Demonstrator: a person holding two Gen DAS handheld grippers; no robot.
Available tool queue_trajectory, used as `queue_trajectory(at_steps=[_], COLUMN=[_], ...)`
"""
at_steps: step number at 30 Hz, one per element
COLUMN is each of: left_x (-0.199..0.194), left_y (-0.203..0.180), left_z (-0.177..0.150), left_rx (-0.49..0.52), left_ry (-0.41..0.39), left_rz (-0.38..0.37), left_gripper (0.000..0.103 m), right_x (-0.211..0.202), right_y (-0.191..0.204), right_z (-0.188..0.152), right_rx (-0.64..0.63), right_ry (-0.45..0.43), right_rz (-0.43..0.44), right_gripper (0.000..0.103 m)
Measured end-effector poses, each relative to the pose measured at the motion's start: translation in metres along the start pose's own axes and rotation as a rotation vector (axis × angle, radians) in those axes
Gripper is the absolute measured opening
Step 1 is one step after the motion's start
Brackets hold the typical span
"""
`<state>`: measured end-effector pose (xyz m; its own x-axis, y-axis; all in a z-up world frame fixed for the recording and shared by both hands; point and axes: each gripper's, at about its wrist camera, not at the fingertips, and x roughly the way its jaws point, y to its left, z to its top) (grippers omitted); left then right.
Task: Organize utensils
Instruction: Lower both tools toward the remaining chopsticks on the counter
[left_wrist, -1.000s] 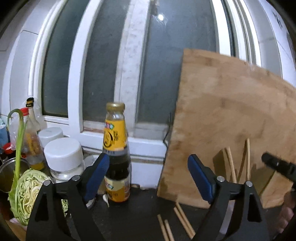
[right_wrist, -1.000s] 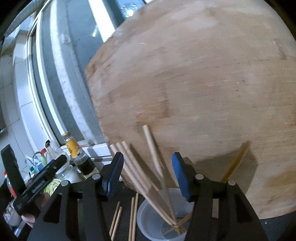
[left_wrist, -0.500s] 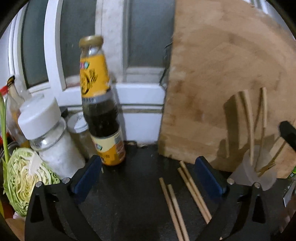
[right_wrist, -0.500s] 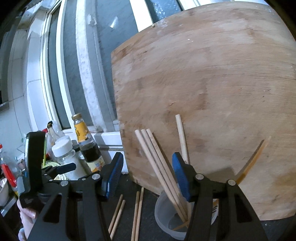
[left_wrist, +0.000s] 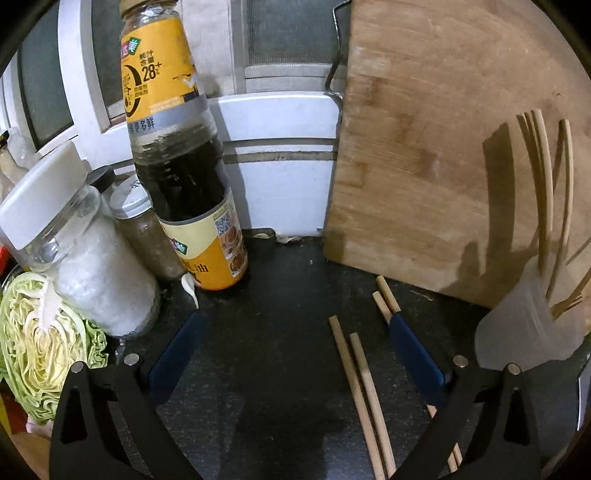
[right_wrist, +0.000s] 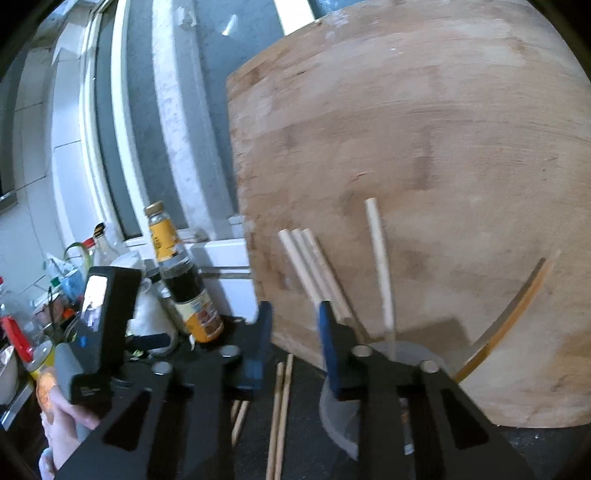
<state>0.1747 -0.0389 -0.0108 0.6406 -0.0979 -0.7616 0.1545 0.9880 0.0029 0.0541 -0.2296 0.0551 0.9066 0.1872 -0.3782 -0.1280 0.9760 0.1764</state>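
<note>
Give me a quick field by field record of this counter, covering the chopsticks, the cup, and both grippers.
loose chopsticks: two pairs flat on the dark counter
cup: translucent cup holding upright chopsticks, in front of the leaning cutting board
left gripper: open, empty, over the loose chopsticks
right gripper: jaws just closing, nothing between them

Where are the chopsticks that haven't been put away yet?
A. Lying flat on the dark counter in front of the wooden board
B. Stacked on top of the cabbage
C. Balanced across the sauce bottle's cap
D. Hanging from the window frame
A: two pairs of loose chopsticks lie flat on the dark counter before the leaning wooden board, while others stand in the plastic cup.
</note>
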Motion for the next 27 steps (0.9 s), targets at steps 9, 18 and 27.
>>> queue_trajectory(at_steps=[9, 18, 27], left_x=[-0.003, 0.017, 0.024], left_y=[0.041, 0.067, 0.049], left_z=[0.009, 0.009, 0.006], left_rx=[-0.132, -0.226, -0.131], left_ry=[-0.006, 0.131, 0.125], left_rz=[0.065, -0.159, -0.084], left_gripper=[0.099, 0.069, 0.063], right_x=[0.023, 0.075, 0.103], right_y=[0.042, 0.049, 0.045], right_z=[-0.026, -0.058, -0.077], right_rx=[-0.111, -0.14, -0.149], right_ry=[0.118, 0.353, 0.493], right_rz=[0.04, -0.012, -0.002], right_gripper=[0.002, 0.002, 0.002])
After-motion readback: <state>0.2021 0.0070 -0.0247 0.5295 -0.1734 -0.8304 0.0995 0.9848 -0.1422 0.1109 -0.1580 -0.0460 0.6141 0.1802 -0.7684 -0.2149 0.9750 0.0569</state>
